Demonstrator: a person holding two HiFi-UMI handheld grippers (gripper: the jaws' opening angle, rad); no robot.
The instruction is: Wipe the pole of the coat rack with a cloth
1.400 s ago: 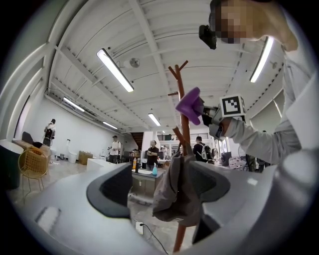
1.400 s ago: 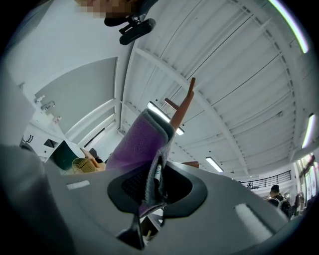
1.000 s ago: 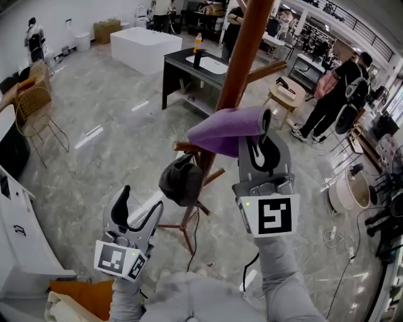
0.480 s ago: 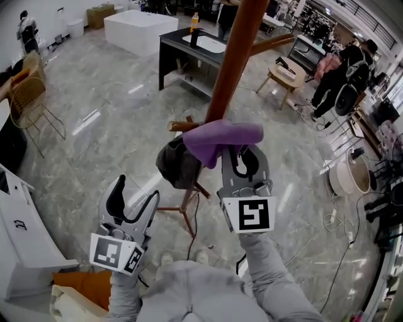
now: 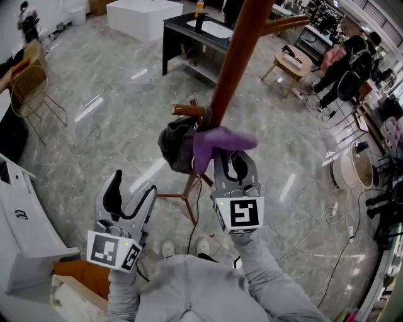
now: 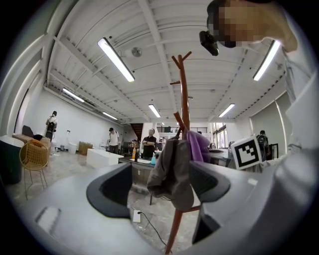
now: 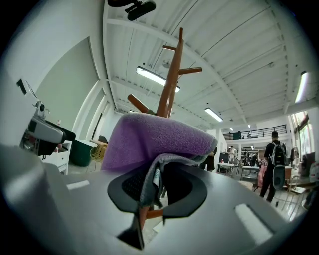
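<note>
The brown wooden coat rack pole [image 5: 234, 66] rises through the middle of the head view, with side pegs and splayed feet. My right gripper [image 5: 221, 151] is shut on a purple cloth [image 5: 217, 141], which is pressed against the pole just beside a dark grey cap [image 5: 174, 146] hanging on a peg. In the right gripper view the purple cloth [image 7: 152, 143] drapes over the jaws, the pole [image 7: 168, 87] right behind it. My left gripper [image 5: 129, 198] is open and empty, low and left of the rack; its view shows the cap [image 6: 169, 174] and pole [image 6: 184, 94] ahead.
A black counter [image 5: 189, 38] with a sink stands beyond the rack, a white block [image 5: 143, 16] further back. A wicker chair [image 5: 31, 88] is at left, a white cabinet [image 5: 25, 220] near left. People [image 5: 343, 69] stand at right. Cables [image 5: 334, 226] lie on the floor.
My right gripper has slid the purple cloth down the pole, from above the upper peg to level with the hanging cap. The left gripper has stayed low and open.
</note>
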